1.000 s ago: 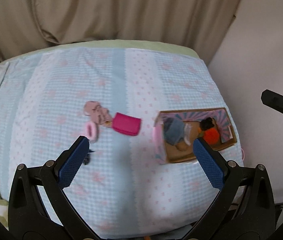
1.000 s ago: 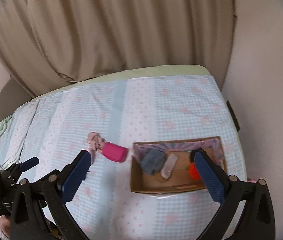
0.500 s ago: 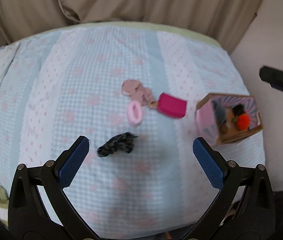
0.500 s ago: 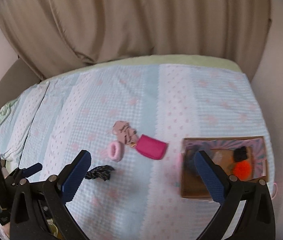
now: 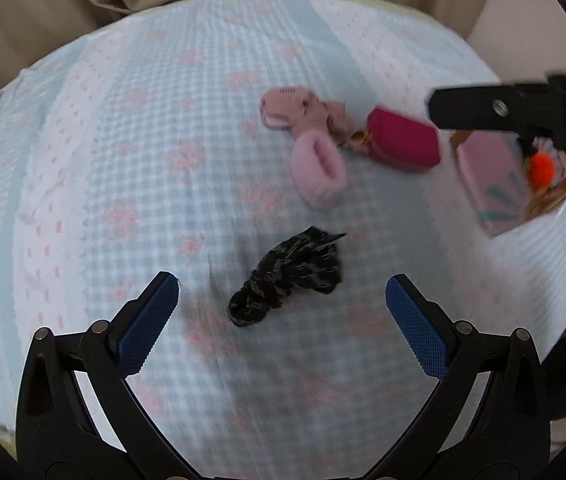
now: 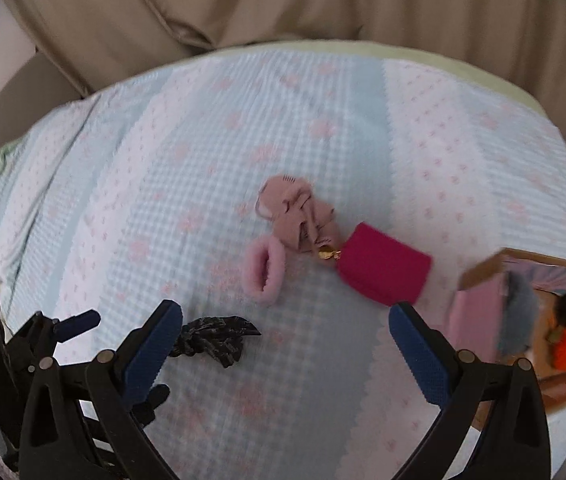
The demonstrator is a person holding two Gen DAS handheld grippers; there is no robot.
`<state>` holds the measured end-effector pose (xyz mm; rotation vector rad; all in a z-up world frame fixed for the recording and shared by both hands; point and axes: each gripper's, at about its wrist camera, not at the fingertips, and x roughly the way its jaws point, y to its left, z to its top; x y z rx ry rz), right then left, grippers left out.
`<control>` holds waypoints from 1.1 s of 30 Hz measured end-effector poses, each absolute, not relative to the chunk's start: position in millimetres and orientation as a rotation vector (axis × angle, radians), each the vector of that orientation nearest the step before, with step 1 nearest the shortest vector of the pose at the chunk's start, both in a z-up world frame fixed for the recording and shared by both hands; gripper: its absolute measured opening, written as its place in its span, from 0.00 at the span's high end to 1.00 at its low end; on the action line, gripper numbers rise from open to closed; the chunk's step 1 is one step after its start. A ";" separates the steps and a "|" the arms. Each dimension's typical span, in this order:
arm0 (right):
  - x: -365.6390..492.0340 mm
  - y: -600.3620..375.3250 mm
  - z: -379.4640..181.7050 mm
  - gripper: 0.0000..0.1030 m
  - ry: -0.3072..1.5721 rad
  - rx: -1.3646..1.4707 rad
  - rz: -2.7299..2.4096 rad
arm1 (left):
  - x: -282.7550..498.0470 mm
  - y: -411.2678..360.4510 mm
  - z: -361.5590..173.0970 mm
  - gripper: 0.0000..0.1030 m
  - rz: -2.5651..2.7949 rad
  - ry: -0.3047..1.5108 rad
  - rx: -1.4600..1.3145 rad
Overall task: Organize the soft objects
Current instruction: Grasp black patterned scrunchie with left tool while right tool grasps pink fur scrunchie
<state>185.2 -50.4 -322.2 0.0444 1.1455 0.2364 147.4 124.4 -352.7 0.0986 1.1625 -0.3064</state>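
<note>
Black scrunchie (image 5: 287, 276) between wide left claw (image 5: 282, 305) tips; right claw (image 6: 285, 340) wide, empty.

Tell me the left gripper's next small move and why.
Probably lower the open left gripper straight onto the crumpled black fabric scrunchie and close: it lies loose on the checked bedspread, already centred between the blue pads, apart from the other items.

Fluffy pink scrunchie (image 5: 317, 171), glossy black cloth (image 5: 288, 276).

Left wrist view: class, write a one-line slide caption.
Open left gripper hovers over a crumpled black scrunchie on the checked bedspread.
</note>
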 end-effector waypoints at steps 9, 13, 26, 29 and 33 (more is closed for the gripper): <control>216.0 -27.0 -399.1 0.00 1.222 0.026 0.252 | 165.2 114.9 -430.5 0.11 -0.384 1.201 0.229; 226.7 -17.7 -422.0 0.05 1.252 0.028 0.252 | 169.1 113.4 -454.4 0.16 -0.406 1.229 0.260; 259.7 7.4 -454.0 0.64 1.299 0.019 0.266 | 176.0 103.7 -475.3 0.66 -0.488 1.232 0.317; 259.9 8.6 -453.2 0.67 1.299 0.015 0.262 | 180.2 107.8 -473.4 0.67 -0.484 1.243 0.293; 258.9 7.9 -450.6 0.70 1.303 0.011 0.264 | 185.5 113.9 -469.8 0.67 -0.468 1.251 0.271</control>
